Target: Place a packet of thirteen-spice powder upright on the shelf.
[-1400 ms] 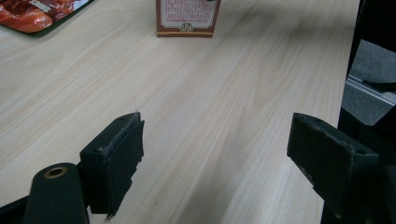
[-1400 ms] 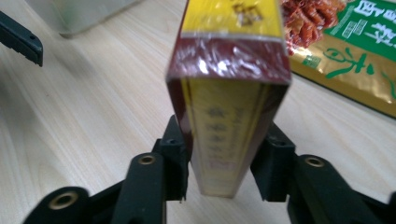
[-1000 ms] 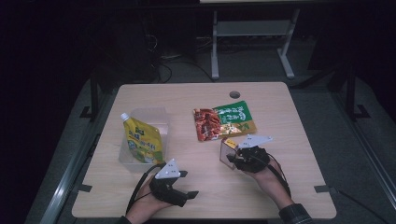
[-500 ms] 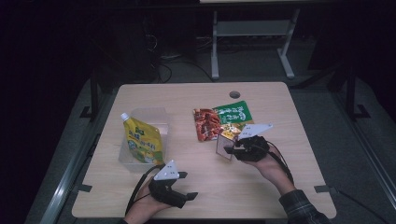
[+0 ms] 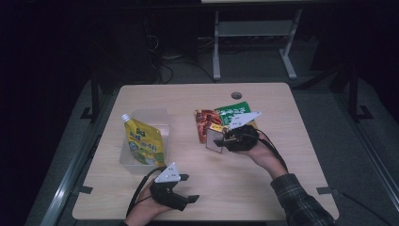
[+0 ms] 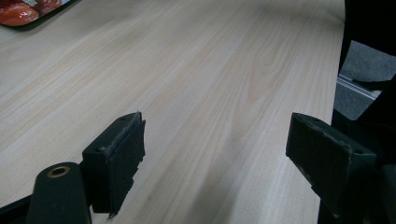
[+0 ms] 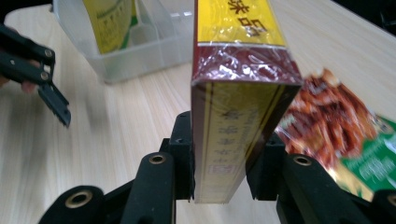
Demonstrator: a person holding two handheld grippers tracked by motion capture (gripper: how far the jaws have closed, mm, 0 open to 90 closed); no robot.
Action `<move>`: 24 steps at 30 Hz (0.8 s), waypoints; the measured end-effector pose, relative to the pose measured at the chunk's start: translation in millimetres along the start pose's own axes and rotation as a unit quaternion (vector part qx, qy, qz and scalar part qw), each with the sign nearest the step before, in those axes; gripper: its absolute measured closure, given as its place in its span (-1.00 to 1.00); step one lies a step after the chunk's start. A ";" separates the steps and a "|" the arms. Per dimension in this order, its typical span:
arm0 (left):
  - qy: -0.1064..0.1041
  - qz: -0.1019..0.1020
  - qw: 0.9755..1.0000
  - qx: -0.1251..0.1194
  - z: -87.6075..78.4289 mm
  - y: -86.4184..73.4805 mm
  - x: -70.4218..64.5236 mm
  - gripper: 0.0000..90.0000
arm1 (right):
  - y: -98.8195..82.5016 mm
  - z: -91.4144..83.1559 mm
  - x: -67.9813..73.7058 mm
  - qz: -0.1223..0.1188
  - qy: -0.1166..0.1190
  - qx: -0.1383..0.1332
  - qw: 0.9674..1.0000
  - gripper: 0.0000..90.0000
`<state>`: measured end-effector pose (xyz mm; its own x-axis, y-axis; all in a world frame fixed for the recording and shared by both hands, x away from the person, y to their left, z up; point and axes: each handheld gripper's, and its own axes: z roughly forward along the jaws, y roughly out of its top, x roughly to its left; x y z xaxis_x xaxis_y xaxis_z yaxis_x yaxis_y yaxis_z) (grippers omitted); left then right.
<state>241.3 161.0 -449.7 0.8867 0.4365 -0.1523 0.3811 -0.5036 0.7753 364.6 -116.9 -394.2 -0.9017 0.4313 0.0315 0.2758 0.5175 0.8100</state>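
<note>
Box clamped between right claw jaws (upright).

The high view is dimly lit: the wooden table is picked out by light from above, while the floor and surroundings are lost in near-black. Fine detail there is softened, and print on the packets cannot be read. In the left gripper view the tabletop is evenly and softly lit, with faint shadows cast beneath the dark jaws; the far corner is slightly blurred. In the right gripper view glare is seen on the wrapped box, the snack packet beside it is smeared by blur, and the plastic container behind is out of focus
</note>
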 end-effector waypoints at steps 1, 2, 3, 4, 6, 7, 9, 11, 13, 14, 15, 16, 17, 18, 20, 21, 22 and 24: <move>-0.001 -0.001 1.000 0.000 0.0 0.2 -0.1 -0.58 | 3.0 3.0 -0.8 0.001 0.008 0.000 1.000 0.50; -0.002 0.000 1.000 0.000 0.2 0.2 0.1 -0.58 | 7.0 6.7 -1.3 -0.004 0.013 0.003 1.000 0.50; -0.002 -0.001 1.000 0.000 0.5 0.3 0.1 -0.58 | 9.4 8.7 -1.9 -0.009 0.013 0.004 1.000 0.50; -0.002 -0.001 1.000 -0.003 1.3 0.3 0.0 -0.58 | 12.1 11.1 -2.4 -0.015 0.017 0.002 1.000 0.50; -0.006 -0.002 1.000 -0.001 2.0 0.6 -0.6 -0.58 | 18.2 15.4 -3.2 -0.018 0.030 0.001 0.999 0.50; -0.008 -0.004 1.000 -0.003 3.0 0.5 -1.4 -0.58 | 21.5 17.5 -3.6 -0.024 0.032 0.003 0.999 0.50; -0.012 -0.003 1.000 0.002 4.2 0.4 -2.5 -0.58 | 28.0 21.1 -4.0 -0.030 0.041 0.002 0.999 0.50; -0.011 0.002 1.000 0.004 4.8 0.6 -2.4 -0.58 | 35.9 25.1 -4.8 -0.038 0.050 0.000 0.998 0.50; -0.013 0.001 1.000 0.005 5.1 0.7 -3.0 -0.58 | 38.6 26.7 -5.3 -0.043 0.053 -0.005 0.998 0.50; -0.013 0.001 1.000 0.005 5.3 0.8 -3.4 -0.58 | 42.3 28.7 -5.6 -0.043 0.059 -0.006 0.997 0.50; -0.013 0.002 1.000 0.004 5.5 1.0 -3.4 -0.58 | 45.1 30.3 -5.3 -0.045 0.061 -0.005 0.997 0.50; -0.014 0.002 1.000 0.003 5.6 1.4 -3.8 -0.58 | 47.3 31.8 -5.1 -0.048 0.062 -0.006 0.997 0.50; -0.015 0.002 1.000 0.002 5.7 1.6 -4.1 -0.58 | 50.5 34.2 -5.0 -0.054 0.067 -0.008 0.996 0.50; -0.016 0.001 1.000 0.000 5.6 2.0 -4.9 -0.58 | 54.7 38.3 -4.8 -0.054 0.074 -0.009 0.996 0.50; -0.017 0.003 1.000 0.001 5.1 2.1 -5.1 -0.58 | 59.7 43.5 -3.9 -0.061 0.077 -0.002 0.995 0.50; -0.017 0.003 1.000 0.001 5.1 2.1 -5.1 -0.58 | 62.0 46.4 -3.8 -0.066 0.079 -0.003 0.995 0.50; -0.018 0.004 1.000 0.001 4.9 1.9 -5.1 -0.58 | 64.2 48.6 -3.9 -0.072 0.080 -0.005 0.994 0.50; -0.019 0.006 1.000 0.002 4.7 2.1 -5.1 -0.58 | 68.8 53.3 -2.9 -0.071 0.087 -0.009 0.994 0.50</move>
<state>238.8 154.1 -450.2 0.9005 0.4016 -0.1668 0.3715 -0.5112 0.7750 404.0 -43.2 -369.8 -0.9754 0.2200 0.0163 0.1376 0.5492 0.8243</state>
